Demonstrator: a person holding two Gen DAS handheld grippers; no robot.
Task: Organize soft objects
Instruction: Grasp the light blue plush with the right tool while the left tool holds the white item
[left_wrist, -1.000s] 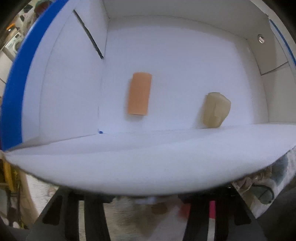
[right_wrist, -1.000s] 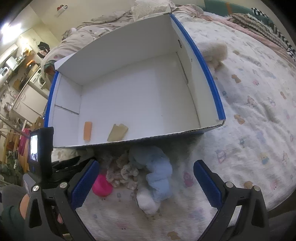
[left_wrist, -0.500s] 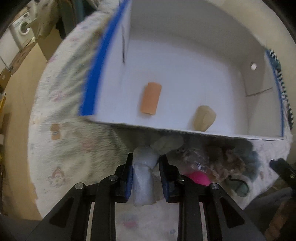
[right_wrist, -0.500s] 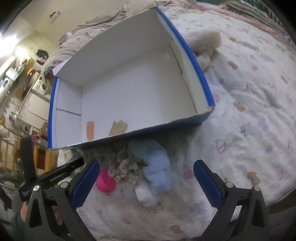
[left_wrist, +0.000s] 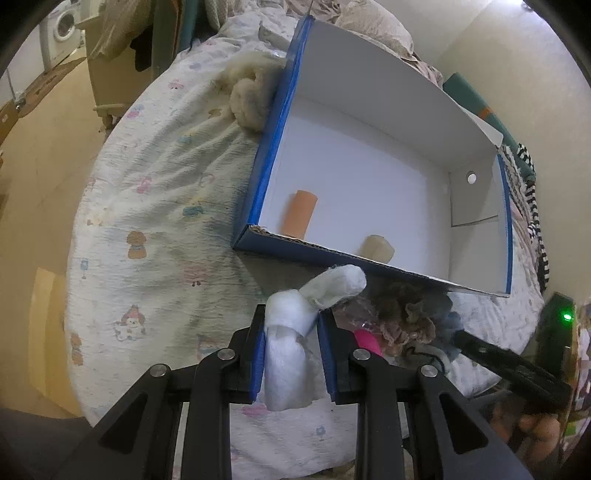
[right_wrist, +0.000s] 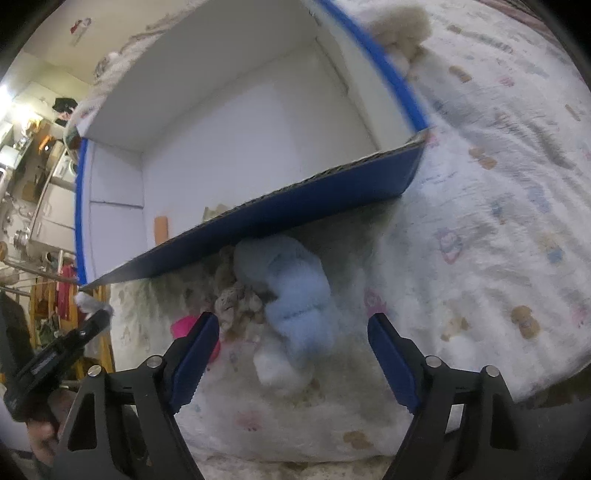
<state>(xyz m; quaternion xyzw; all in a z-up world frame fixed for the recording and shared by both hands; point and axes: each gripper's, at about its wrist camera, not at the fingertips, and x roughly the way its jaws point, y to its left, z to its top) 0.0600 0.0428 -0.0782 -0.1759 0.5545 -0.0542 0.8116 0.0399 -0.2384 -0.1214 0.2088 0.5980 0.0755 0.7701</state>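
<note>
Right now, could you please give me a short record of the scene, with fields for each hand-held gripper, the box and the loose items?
surface: bed with printed sheet
left hand-held gripper: shut on white rolled sock, raised in front of the box
right hand-held gripper: jaws closing, light blue plush between them, pads not yet on it
box: blue outside, white inside, open top
in box: orange roll; beige piece
pile by box front: pink item, brown frilly fabric
beyond box: beige fluffy toy

two rolls (left_wrist: 298, 218) lie inside the box (left_wrist: 373, 173), soft toys (right_wrist: 291, 295) before it.
</note>
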